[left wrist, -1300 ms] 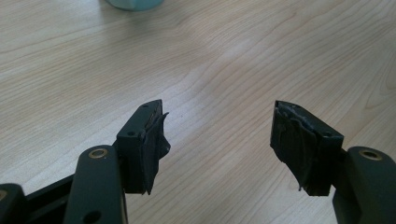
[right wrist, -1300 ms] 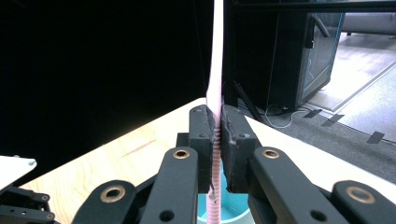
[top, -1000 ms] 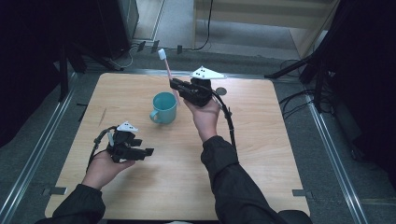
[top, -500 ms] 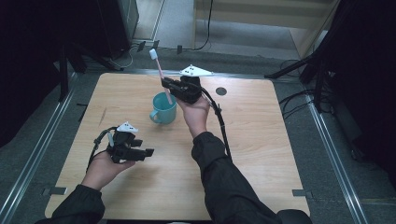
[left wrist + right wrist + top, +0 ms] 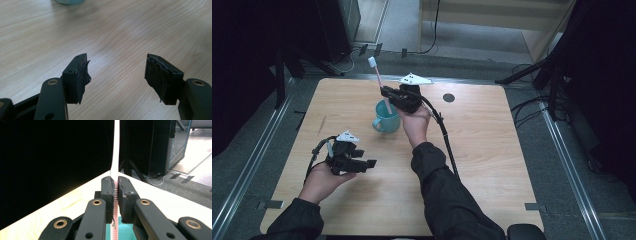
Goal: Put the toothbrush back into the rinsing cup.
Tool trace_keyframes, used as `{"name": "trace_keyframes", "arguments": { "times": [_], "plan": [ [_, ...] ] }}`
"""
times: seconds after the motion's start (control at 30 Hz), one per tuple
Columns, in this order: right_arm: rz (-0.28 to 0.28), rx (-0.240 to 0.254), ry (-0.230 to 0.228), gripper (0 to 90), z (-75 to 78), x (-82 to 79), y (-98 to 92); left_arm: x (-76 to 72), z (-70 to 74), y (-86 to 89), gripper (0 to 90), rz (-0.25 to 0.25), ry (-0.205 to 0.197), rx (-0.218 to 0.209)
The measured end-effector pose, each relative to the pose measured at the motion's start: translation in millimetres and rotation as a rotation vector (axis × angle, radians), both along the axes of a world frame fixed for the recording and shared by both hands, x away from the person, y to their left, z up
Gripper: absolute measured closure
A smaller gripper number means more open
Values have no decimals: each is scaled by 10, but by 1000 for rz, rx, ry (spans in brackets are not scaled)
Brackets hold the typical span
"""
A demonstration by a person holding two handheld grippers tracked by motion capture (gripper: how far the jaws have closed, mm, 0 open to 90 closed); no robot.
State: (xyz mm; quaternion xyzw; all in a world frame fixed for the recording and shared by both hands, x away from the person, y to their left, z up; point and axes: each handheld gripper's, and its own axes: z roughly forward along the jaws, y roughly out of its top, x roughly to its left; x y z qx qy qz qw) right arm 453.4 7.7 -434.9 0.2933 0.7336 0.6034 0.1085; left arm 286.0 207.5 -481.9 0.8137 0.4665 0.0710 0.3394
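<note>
Bare table (image 5: pixel 492 150) all round; lone obstacle: teal mug (image 5: pixel 387 119) mid-table.

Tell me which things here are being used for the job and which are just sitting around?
Being used:
- toothbrush, clamped in the right hand-held gripper
- teal mug, right under the toothbrush's lower end

Just sitting around:
- left hand-held gripper, open with nothing in it
- dark round spot on the table
- cables on the floor

My left gripper (image 5: pixel 371 163): black body, grey three-cornered plate on top, black cable looping behind. My right gripper (image 5: pixel 383 91): same black build, same plate, thick black cable trailing back along sleeve (image 5: pixel 447 200). Sleeves dark, long. Jaws black, brass-ringed pivots behind, worn dark pads (image 5: pixel 83 75) on inner faces.
</note>
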Motion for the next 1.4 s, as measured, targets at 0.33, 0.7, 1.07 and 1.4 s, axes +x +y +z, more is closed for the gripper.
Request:
{"name": "trace_keyframes", "arguments": {
  "times": [0.33, 0.7, 1.07, 1.4],
  "plan": [
    [-7, -18, 28, 841, -109, 8, -15, 0, 0, -1, 350, -1, 2, 0],
    [-14, -32, 44, 840, -224, -10, -5, 2, -5, -8, 350, -6, 2, 5],
    [-35, -19, 78, 840, -370, 2, -17, 9, -7, -2, 351, -4, 2, 4],
    [-33, -78, 84, 837, -447, -27, -5, 14, -9, 5, 350, 1, 3, 0]
  ]
}}
